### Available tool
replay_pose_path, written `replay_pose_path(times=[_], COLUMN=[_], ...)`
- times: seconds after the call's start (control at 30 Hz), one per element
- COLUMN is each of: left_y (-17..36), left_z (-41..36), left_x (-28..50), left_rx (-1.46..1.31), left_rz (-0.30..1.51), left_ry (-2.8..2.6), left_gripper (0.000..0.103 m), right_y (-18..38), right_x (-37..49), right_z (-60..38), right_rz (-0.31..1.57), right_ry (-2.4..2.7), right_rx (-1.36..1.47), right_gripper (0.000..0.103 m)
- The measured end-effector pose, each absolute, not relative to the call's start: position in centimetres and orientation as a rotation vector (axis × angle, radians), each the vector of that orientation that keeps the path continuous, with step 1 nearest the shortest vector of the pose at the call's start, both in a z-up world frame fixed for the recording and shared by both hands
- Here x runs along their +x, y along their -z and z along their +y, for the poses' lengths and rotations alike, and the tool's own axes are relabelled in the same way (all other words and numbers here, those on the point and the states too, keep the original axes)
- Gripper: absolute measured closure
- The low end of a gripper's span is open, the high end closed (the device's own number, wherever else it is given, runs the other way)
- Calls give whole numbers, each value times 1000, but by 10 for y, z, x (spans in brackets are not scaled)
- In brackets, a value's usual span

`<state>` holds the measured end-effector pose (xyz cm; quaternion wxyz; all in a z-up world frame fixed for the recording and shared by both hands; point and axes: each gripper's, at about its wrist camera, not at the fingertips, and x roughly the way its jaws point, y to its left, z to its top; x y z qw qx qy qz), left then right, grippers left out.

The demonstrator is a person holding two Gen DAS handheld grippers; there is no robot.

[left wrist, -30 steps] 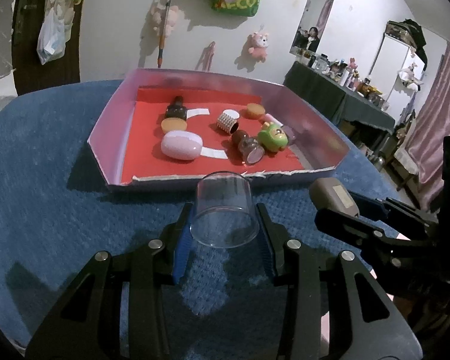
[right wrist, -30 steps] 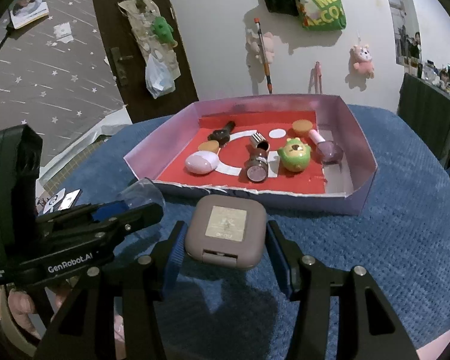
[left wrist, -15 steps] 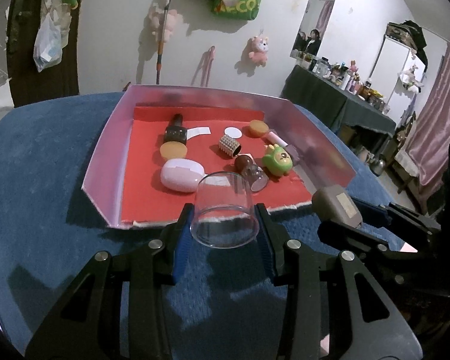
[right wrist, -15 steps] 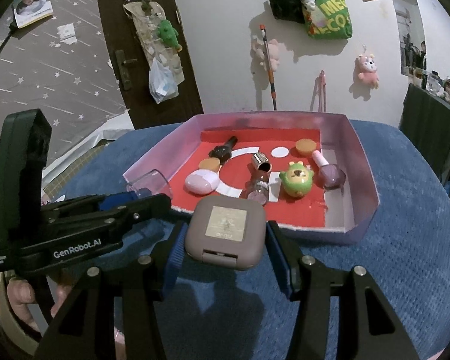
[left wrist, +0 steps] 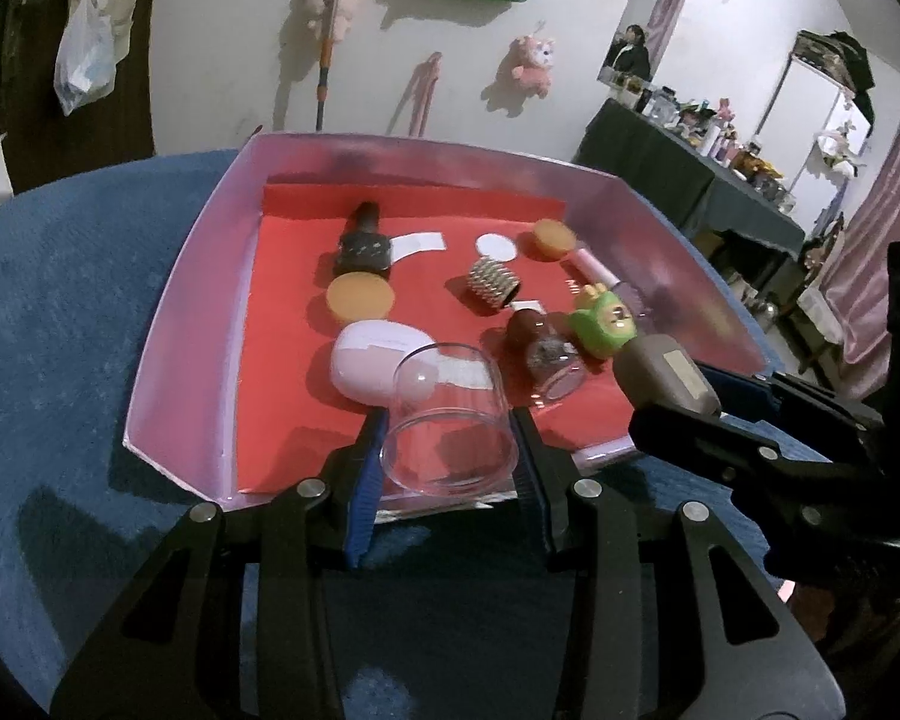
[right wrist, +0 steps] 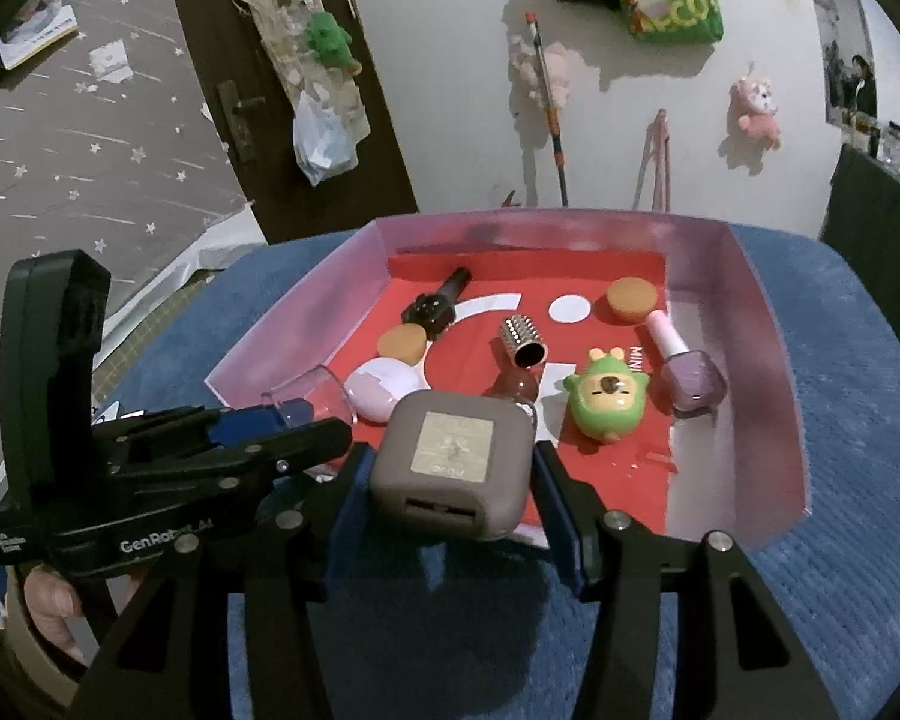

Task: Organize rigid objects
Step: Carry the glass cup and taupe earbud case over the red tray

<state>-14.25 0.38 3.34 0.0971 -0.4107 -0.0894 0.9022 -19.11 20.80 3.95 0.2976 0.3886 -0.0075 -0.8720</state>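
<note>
My left gripper (left wrist: 450, 450) is shut on a clear plastic cup (left wrist: 447, 420), held over the near edge of the pink tray (left wrist: 192, 300) with its red floor. My right gripper (right wrist: 450, 480) is shut on a taupe square case (right wrist: 453, 462) with a gold label, above the tray's (right wrist: 774, 360) front wall. From the left wrist view the case (left wrist: 669, 375) and the right gripper show at the right; from the right wrist view the cup (right wrist: 306, 396) and the left gripper (right wrist: 294, 420) show at the left.
In the tray lie a pink oval case (left wrist: 372, 360), two orange rounds (left wrist: 360, 297), a dark bottle (left wrist: 363, 246), a studded cap (left wrist: 492, 285), a green toy (right wrist: 606, 399) and a purple polish bottle (right wrist: 687, 375). Blue cloth (left wrist: 60, 330) covers the table around it.
Both grippers have moved forward toward the tray with their loads; the cup and the case now hang over its front edge instead of over the blue cloth.
</note>
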Motion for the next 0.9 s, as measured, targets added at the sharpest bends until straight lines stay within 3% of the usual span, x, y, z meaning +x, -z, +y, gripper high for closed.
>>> replay_pose_path(times=[0.9], left_y=[-8], left_z=[-12], left_x=[-176], left_rx=[-1362], left_rz=[-271], left_ry=[-2614], left_gripper=[65], right_y=[3], right_x=[-238], right_z=[192], right_rz=[8], right_ry=[2239], right_rx=[1259], right_gripper=[47])
